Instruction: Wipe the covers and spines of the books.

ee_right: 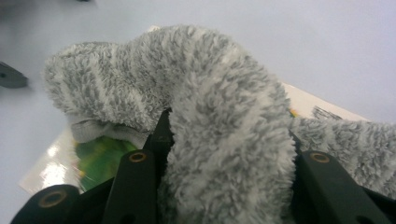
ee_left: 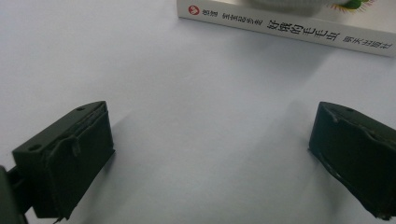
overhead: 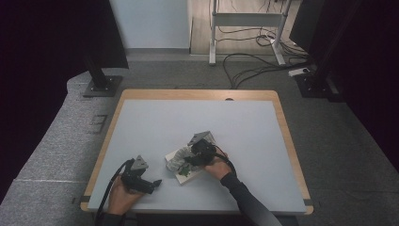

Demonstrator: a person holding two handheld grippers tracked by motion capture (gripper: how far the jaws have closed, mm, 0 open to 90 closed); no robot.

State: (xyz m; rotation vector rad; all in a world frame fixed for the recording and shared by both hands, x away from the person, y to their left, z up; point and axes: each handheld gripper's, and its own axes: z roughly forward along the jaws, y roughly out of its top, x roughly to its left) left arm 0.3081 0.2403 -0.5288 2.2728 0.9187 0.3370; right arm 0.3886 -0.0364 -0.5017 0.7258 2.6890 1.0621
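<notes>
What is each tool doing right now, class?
Left tool: open, holding nothing.
Right tool: closed on the fluffy grey sock, over the book.

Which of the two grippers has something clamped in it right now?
The right gripper: its jaws pinch the fluffy grey striped sock over the book. The left gripper stands open over bare table.
</notes>
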